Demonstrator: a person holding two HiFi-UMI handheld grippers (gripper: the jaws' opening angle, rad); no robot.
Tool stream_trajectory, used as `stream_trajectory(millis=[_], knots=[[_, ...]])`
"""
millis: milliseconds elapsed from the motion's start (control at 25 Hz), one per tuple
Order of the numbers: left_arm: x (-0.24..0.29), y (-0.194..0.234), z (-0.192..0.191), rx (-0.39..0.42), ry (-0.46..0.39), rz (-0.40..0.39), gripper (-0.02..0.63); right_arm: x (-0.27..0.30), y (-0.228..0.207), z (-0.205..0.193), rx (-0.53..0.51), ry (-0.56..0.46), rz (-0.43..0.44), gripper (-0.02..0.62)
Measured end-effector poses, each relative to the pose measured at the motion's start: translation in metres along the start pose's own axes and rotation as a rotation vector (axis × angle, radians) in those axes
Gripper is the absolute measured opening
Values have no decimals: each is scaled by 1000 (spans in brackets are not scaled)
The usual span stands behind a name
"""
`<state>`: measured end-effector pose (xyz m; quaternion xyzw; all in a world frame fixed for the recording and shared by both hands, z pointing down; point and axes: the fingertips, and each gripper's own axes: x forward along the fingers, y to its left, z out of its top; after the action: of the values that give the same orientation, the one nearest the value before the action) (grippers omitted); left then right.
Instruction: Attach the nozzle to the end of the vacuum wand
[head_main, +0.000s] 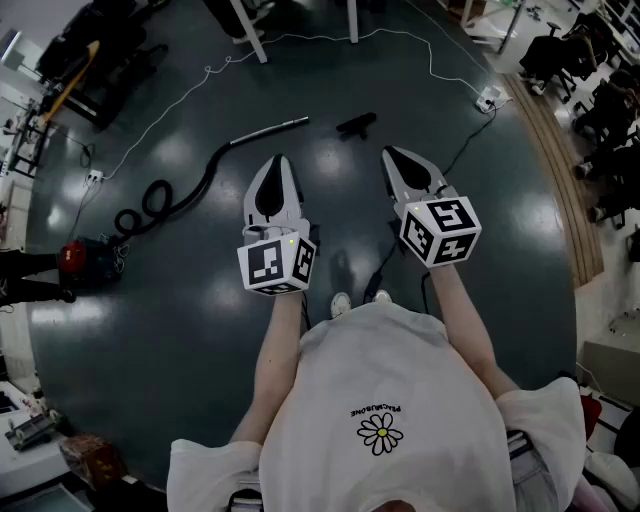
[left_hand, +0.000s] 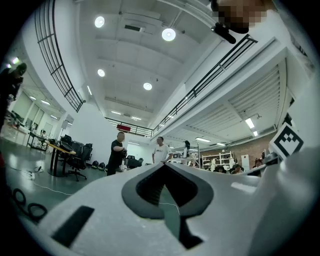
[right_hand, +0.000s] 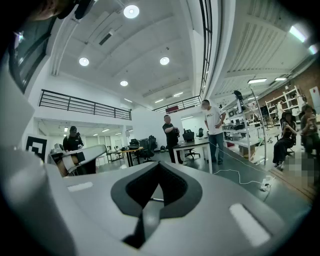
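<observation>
In the head view the metal vacuum wand (head_main: 272, 128) lies on the dark floor ahead, joined to a black hose (head_main: 185, 190) that curls back to a red vacuum cleaner (head_main: 72, 257) at the left. The black nozzle (head_main: 356, 124) lies apart from the wand, a little to the right of its free end. My left gripper (head_main: 278, 161) is held out level above the floor, short of the wand, shut with nothing in it. My right gripper (head_main: 391, 154) hangs beside it, short of the nozzle, also shut and empty. Both gripper views look across the hall past shut jaws, the left gripper (left_hand: 162, 165) and the right gripper (right_hand: 159, 164).
A white cable (head_main: 300, 38) runs over the floor to a power strip (head_main: 489, 97) at the back right. White table legs (head_main: 250, 30) stand at the far edge. Two people (right_hand: 210, 131) stand by desks and chairs across the hall. A black cable (head_main: 462, 150) trails right of my right gripper.
</observation>
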<state>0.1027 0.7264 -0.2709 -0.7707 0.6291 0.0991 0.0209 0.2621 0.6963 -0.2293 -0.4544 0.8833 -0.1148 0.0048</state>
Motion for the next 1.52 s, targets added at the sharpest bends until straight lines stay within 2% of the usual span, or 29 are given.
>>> stream_trajectory(millis=[400, 720, 920, 1080, 1200, 1360, 1520], knots=[[-3, -10, -21, 26, 53, 12, 0, -6, -19, -4, -6, 13, 12, 6], [-10, -10, -56, 35, 146, 71, 2, -17, -60, -31, 70, 58, 31, 6], [3, 0, -75, 31, 185, 68, 2, -2, -78, -54, 96, 114, 45, 6], [36, 28, -104, 34, 188, 68, 2, 43, -93, -77, 52, 173, 67, 8], [75, 65, -131, 19, 179, 84, 2, 96, -114, -83, 64, 209, 76, 6], [144, 138, -155, -28, 171, 142, 2, 180, -143, -61, 47, 261, 68, 6], [221, 208, -154, -47, 186, 178, 2, 259, -174, -32, 25, 281, 34, 6]])
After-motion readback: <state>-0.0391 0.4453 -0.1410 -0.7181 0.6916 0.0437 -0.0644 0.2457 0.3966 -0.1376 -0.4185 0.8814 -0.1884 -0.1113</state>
